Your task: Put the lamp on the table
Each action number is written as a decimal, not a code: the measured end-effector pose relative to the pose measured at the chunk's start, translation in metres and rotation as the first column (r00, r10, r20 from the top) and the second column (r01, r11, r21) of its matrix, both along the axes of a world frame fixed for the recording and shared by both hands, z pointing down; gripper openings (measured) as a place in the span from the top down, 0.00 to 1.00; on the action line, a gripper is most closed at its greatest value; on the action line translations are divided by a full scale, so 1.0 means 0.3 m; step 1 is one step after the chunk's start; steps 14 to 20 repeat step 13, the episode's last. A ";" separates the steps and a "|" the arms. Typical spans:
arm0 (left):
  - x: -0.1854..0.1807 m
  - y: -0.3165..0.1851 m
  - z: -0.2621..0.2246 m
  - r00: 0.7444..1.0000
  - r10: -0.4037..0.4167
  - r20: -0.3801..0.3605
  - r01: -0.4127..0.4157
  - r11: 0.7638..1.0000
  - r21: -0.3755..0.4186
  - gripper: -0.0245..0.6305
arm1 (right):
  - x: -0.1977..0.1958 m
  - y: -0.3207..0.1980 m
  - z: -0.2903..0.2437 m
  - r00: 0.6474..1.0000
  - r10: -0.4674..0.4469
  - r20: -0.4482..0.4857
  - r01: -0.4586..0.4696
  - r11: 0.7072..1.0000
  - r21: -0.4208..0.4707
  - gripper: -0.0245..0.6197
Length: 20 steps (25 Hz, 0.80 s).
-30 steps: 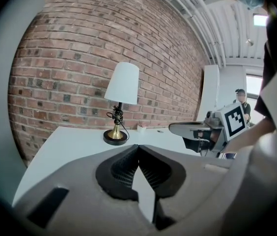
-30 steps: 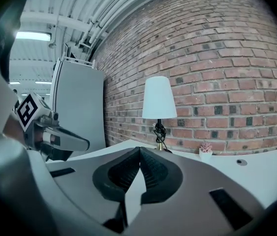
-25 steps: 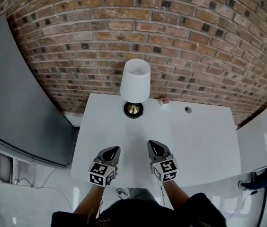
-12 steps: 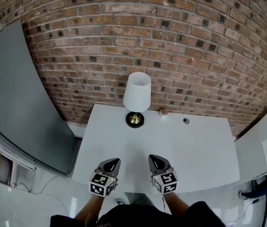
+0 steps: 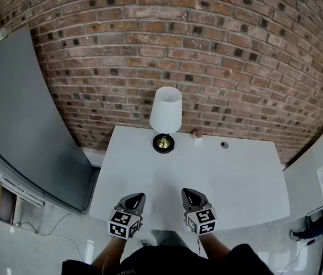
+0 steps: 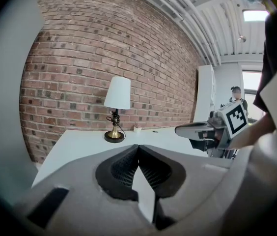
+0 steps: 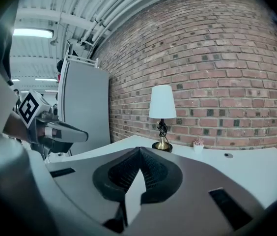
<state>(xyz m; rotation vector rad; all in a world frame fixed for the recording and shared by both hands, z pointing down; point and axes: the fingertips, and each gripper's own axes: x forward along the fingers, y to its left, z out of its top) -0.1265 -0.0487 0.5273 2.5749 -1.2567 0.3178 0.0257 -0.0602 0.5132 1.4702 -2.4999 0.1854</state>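
Note:
The lamp (image 5: 165,114), with a white shade and a brass base, stands upright at the back of the white table (image 5: 236,176), close to the brick wall. It also shows as the lamp (image 6: 117,107) in the left gripper view and the lamp (image 7: 162,116) in the right gripper view. My left gripper (image 5: 138,197) and right gripper (image 5: 188,193) hover side by side over the table's near edge, far from the lamp. Both are shut with nothing between the jaws.
A tiny potted plant (image 5: 197,133) and a small round grommet (image 5: 224,145) sit on the table right of the lamp. A tall grey cabinet (image 5: 18,125) stands left of the table. A white unit (image 5: 322,171) is at the right.
Both grippers have drawn back from the lamp toward the table's near edge. The view has pulled away, so the lamp looks smaller and farther off.

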 end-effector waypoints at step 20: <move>-0.043 0.037 -0.001 1.000 -0.026 -0.009 0.026 1.000 -0.003 0.96 | -0.024 0.024 -0.009 1.000 0.003 -0.006 -0.003 1.000 0.002 0.97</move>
